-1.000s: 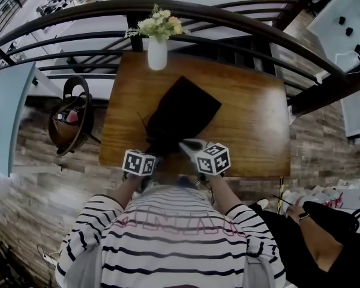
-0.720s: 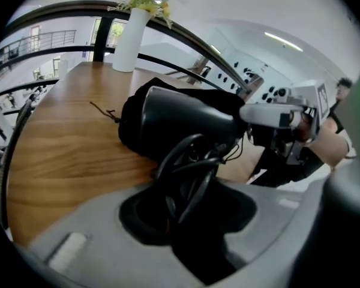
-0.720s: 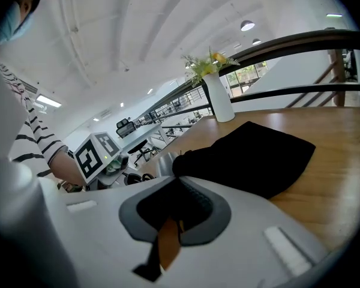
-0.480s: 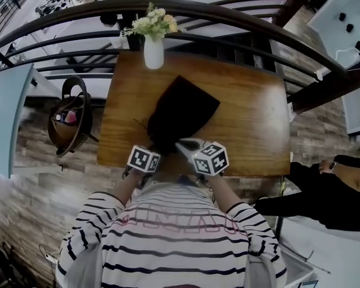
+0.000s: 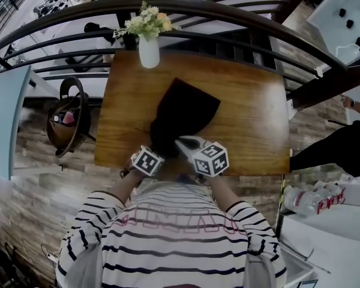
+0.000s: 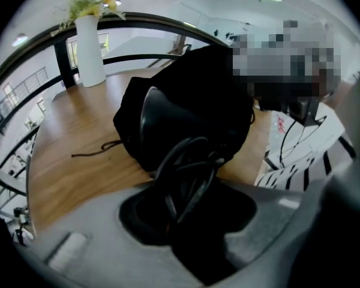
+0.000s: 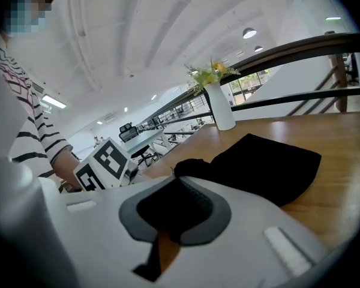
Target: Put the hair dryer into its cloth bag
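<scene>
A black cloth bag (image 5: 183, 116) lies on the wooden table (image 5: 252, 101) with its mouth toward the near edge. In the left gripper view the hair dryer's (image 6: 153, 125) round black barrel shows in the bag's (image 6: 210, 89) mouth. Its coiled black cord (image 6: 189, 173) runs between the jaws of my left gripper (image 6: 189, 191), which is shut on it. That left gripper (image 5: 156, 153) sits at the left of the bag's mouth. My right gripper (image 5: 181, 143) is at the mouth's right side. It (image 7: 177, 209) is shut on the bag's (image 7: 270, 167) cloth rim.
A white vase of flowers (image 5: 149, 51) stands at the table's far edge, under a dark curved railing (image 5: 228, 14). The bag's drawstring (image 6: 96, 152) trails left on the wood. A round chair (image 5: 69, 116) stands left of the table. A person in black (image 5: 330, 146) is at the right.
My left gripper has rolled and moved a little toward the bag's mouth and down. The right gripper has stayed put. The person at the right has walked toward the far side.
</scene>
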The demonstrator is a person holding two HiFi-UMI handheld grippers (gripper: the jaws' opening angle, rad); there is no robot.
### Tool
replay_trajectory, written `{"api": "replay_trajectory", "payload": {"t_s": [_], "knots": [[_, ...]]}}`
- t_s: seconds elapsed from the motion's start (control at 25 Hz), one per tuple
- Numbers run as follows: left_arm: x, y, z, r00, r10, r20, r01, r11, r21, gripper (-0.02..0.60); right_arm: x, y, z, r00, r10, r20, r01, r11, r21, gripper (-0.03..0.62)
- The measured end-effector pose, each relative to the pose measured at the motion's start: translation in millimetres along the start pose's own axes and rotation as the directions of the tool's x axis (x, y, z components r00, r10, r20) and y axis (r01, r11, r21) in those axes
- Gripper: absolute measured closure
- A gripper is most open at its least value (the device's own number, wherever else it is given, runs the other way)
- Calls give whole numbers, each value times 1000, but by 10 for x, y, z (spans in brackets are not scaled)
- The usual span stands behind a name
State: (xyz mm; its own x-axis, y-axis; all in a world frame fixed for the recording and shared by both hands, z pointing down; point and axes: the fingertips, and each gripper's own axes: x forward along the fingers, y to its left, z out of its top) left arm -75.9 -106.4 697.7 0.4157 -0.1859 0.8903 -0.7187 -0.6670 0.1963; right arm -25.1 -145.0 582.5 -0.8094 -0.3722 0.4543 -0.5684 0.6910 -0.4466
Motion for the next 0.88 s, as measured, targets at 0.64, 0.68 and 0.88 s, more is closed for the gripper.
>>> {"api": "replay_trajectory", "payload": {"t_s": [0.64,0.68,0.88], "knots": [[75,74,223,999,-31,31,34,991,-128,425,3,245,-93,995,89,-38,-93,987,-133,586],[57,58,261,998,-43,41,49,988,-146,425,0,231,-115,996,85,-42,-90,987,-131,586],[3,-32,450,987,-117,106,137,968,-211,425,-42,129,-253,996,49,-72,-58,989,-133,586]]}}
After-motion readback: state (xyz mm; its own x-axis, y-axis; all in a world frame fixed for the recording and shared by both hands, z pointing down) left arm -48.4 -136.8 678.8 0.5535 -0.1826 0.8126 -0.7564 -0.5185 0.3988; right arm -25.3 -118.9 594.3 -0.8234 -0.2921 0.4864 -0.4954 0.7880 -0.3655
